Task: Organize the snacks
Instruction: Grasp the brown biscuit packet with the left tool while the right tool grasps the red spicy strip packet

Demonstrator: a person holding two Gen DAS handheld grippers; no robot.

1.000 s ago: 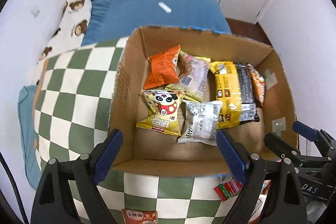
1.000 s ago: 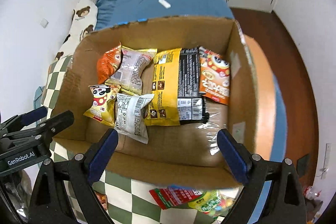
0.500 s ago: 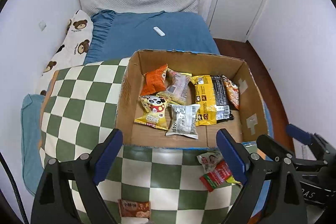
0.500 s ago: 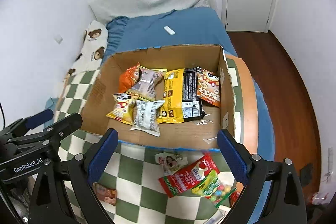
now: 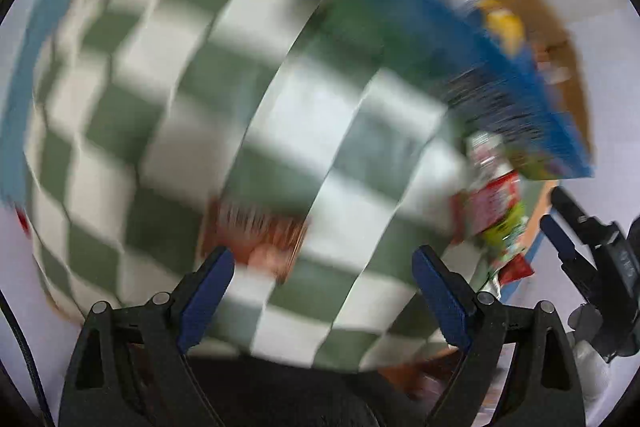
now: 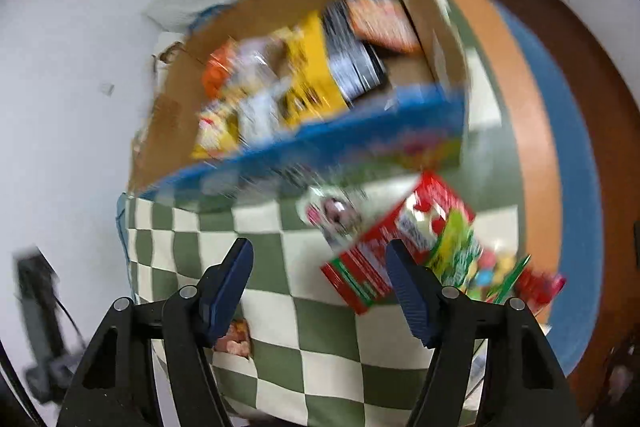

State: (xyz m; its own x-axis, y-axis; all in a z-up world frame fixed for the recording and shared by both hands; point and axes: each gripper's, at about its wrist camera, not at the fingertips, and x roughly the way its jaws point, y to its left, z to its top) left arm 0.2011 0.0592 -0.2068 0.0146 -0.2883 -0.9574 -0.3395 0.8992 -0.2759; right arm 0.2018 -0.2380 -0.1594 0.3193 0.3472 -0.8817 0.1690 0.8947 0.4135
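Note:
The cardboard box (image 6: pixel 416 3) with a blue front wall holds several snack packets, among them a yellow-and-black one (image 6: pixel 316 67). In front of it, on the green-and-white checkered cloth (image 6: pixel 276 307), lie a red packet (image 6: pixel 372 251), a small white packet (image 6: pixel 336 215) and a green candy bag (image 6: pixel 460 251). My right gripper (image 6: pixel 320 253) hovers over the cloth with its jaws closing and nothing between them; the red packet lies at its right finger. My left gripper (image 5: pixel 320 259) stands open above the cloth, with a red-brown packet (image 5: pixel 256 239) just past its left finger. The left wrist view is heavily blurred.
The box (image 5: pixel 532 23) fills the upper right of the left wrist view, with the red and green packets (image 5: pixel 496 223) below it. The right gripper (image 5: pixel 580 255) shows at that view's right edge. An orange table rim (image 6: pixel 520 115), blue bedding and brown floor lie to the right.
Both grippers came down and back from over the box to the cloth in front of it. The right jaws have narrowed. The left view has rolled and gone blurry.

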